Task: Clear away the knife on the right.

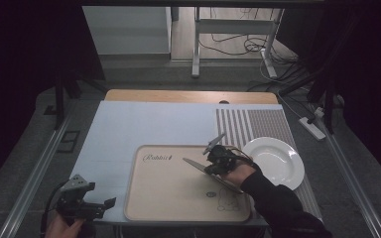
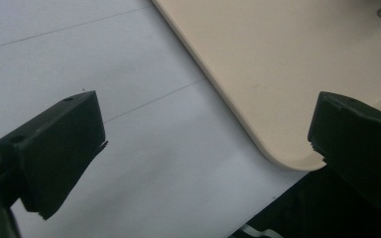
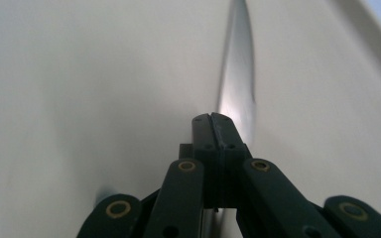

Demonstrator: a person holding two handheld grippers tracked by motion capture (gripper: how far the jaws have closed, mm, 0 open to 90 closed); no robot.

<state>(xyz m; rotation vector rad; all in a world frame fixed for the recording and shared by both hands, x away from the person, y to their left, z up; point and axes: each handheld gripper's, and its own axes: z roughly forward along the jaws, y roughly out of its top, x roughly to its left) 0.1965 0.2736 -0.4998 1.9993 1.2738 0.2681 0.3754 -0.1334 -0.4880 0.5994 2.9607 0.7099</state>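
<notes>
Dark carpeted floor [image 1: 34,148] surrounds the table, with metal rails running along both sides and a pale desk frame and loose cables in the lit area beyond the far edge. Across the table lies a pale blue-white mat [image 1: 149,124], its far right part printed with brown stripes; a strip of wooden tabletop [image 1: 188,95] shows past the mat's far edge. The mat's left and far stretches are bare, leaving wide open room there.

A beige tray [image 1: 168,188] with rounded corners sits on the near middle of the mat, script lettering at its far left corner and a small line drawing near its near right corner. Its near edge lies close to the table's near edge. A white plate [image 1: 278,161] rests on the striped area, just beside the tray's right edge.

The right gripper [image 1: 217,159] is over the tray's right part, jaws pressed together on a knife [image 1: 198,166] whose blade [image 3: 238,74] reaches out low over the tray surface toward the left.

The left gripper [image 1: 101,204] hangs at the near left corner of the table, just off the tray's near left corner [image 2: 287,158], jaws spread wide and holding nothing.
</notes>
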